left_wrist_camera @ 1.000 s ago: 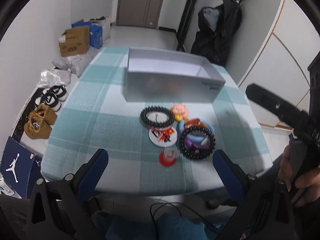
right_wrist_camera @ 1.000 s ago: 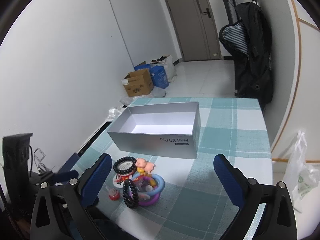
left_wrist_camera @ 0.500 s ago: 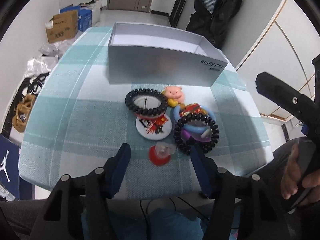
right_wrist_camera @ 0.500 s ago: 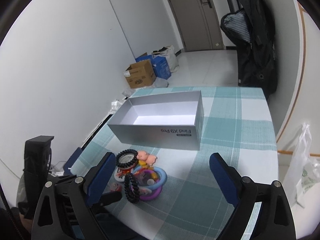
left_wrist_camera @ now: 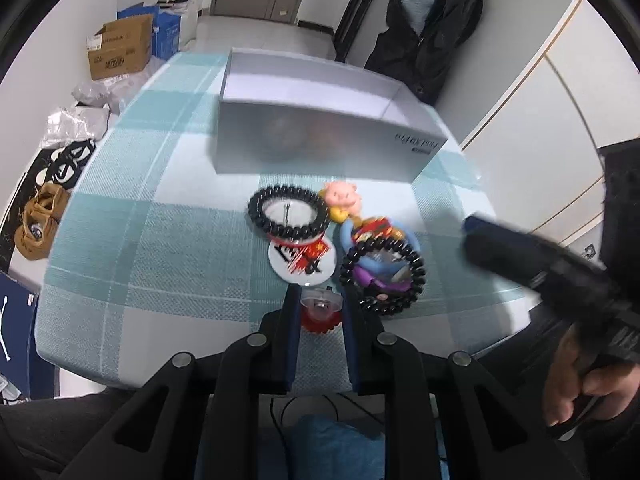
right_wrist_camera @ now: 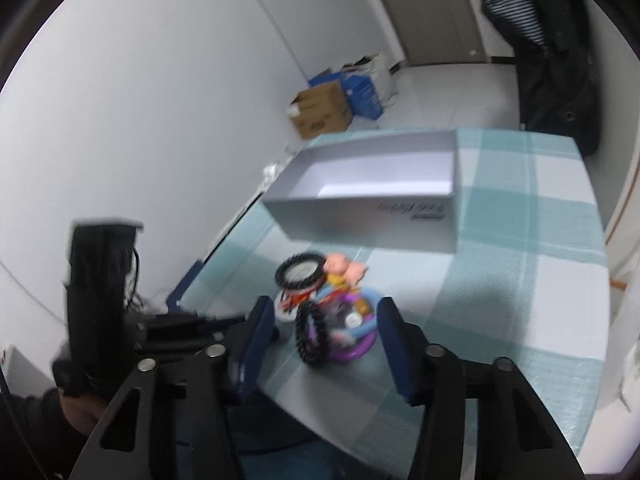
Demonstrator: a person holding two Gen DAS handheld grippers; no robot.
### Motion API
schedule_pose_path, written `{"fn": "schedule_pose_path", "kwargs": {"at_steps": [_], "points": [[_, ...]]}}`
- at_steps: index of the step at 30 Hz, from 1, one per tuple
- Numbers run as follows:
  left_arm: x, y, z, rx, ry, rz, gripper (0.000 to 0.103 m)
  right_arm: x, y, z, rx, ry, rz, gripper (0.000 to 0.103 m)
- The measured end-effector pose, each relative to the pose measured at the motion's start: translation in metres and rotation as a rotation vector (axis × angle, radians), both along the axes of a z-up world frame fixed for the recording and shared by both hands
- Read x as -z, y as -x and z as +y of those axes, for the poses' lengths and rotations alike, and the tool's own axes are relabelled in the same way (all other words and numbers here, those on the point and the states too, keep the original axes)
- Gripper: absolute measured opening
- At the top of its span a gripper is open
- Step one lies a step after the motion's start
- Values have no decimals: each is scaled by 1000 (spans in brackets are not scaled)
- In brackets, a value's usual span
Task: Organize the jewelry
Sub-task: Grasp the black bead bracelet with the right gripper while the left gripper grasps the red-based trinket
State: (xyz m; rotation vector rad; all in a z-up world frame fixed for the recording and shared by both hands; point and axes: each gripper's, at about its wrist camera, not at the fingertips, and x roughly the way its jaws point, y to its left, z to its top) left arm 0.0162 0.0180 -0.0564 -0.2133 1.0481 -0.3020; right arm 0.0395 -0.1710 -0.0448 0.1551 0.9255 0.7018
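Observation:
A pile of jewelry lies on the checked tablecloth in front of an open grey box (left_wrist_camera: 324, 120). It holds a black bead bracelet (left_wrist_camera: 288, 216), a second black bead bracelet (left_wrist_camera: 382, 276) over blue and purple bangles, a pink pig charm (left_wrist_camera: 342, 196), a round white badge (left_wrist_camera: 302, 262) and a small red piece (left_wrist_camera: 320, 310). My left gripper (left_wrist_camera: 320, 304) has narrowed around the red piece, its fingers at either side. My right gripper (right_wrist_camera: 320, 332) is open, its fingers flanking the bangles and bracelet (right_wrist_camera: 312, 336). The box (right_wrist_camera: 372, 196) looks empty inside.
The table's near edge is just below the pile (left_wrist_camera: 200, 360). Cardboard boxes (left_wrist_camera: 120, 48) and shoes (left_wrist_camera: 40, 220) lie on the floor to the left. A dark coat (left_wrist_camera: 424, 28) hangs at the back right. The right gripper's body crosses the left wrist view (left_wrist_camera: 540, 272).
My left gripper has closed in from wide open and moved forward onto the red piece. My right gripper has narrowed and moved down toward the bangles and bracelet.

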Motion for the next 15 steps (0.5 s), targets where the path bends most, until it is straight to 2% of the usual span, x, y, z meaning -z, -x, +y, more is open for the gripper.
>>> {"fn": "schedule_pose_path", "kwargs": {"at_steps": [4, 7, 12, 15], "points": [[-9, 4, 4, -6, 11, -34, 15, 5, 3, 14, -34, 46, -7, 40], [-10, 1, 8, -24, 31, -40, 15, 11, 3, 21, -47, 80, -6, 30], [-13, -3, 14, -53, 45, -54, 15, 17, 5, 35, -56, 149, -29, 29], [-16, -3, 18, -61, 55, -62, 15, 19, 7, 41, -61, 194, -52, 18]]}}
